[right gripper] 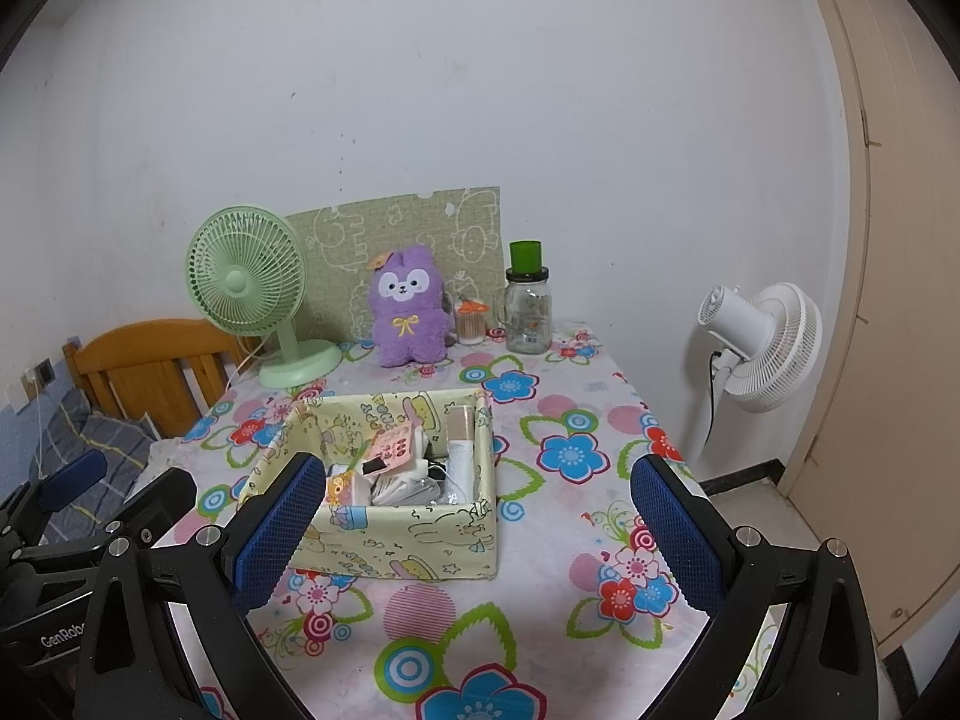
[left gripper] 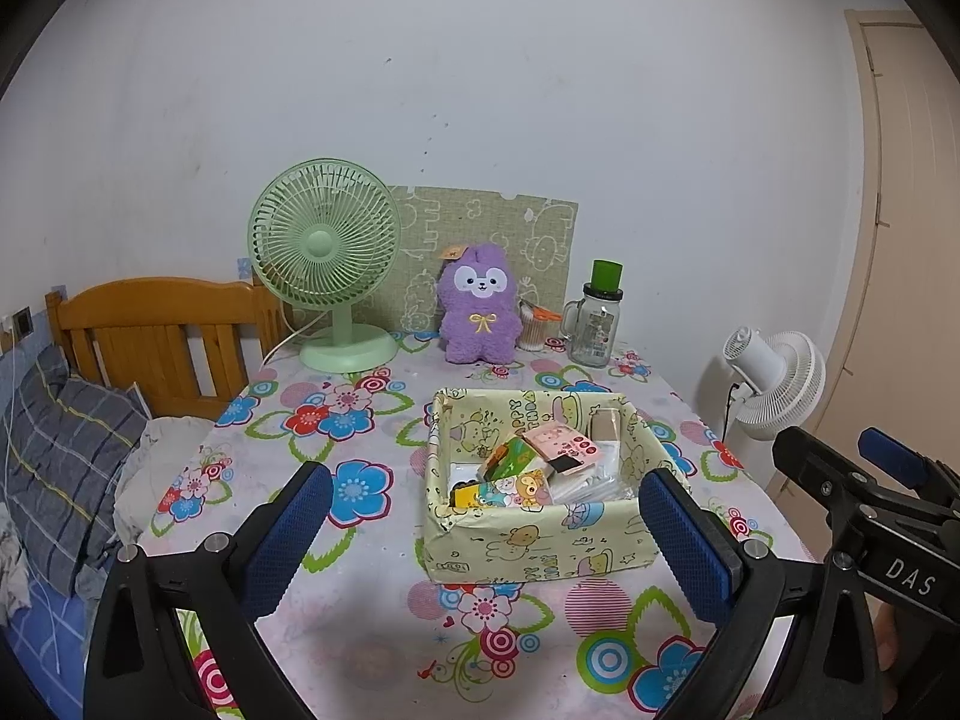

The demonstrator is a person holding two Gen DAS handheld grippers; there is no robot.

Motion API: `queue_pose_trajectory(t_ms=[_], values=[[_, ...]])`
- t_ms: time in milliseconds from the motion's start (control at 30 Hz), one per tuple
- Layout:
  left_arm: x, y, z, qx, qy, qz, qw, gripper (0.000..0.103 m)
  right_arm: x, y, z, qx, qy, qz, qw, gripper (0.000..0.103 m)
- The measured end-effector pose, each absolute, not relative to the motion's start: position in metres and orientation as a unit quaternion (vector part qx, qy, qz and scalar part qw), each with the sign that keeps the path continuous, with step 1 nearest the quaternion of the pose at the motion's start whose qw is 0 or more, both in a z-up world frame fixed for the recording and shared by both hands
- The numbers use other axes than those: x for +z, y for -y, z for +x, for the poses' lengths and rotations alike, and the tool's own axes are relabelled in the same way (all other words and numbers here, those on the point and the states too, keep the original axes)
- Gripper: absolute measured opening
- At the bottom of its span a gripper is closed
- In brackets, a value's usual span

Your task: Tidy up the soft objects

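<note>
Purple plush toy (left gripper: 478,304) sat upright at the table's back edge, beyond the box (left gripper: 528,534); the left gripper (left gripper: 480,531) gaped wide, empty. From the right, its gripper (right gripper: 474,531) gaped too; reaching might topple the jar (right gripper: 528,312).

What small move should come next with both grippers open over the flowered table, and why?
Probably reach the right gripper forward, past the yellow cartoon-print box, toward the purple plush rabbit. It sits upright at the table's far edge, outside the box, and both the right and left gripper are open and hold nothing.
</note>
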State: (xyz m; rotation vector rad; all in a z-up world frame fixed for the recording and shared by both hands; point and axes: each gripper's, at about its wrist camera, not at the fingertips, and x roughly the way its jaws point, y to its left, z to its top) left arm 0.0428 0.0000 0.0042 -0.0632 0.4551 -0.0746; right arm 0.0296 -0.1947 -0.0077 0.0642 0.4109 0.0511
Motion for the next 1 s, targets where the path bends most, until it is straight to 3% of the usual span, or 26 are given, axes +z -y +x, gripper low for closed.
queue_pose_trajectory(t_ms=[1000], values=[[0.0049,-0.0010,0.0432,-0.037,-0.227,-0.032,0.973,0.103,-0.0093,0.1954,0.0267,0.025,-0.206,0.031,0.978,0.103]])
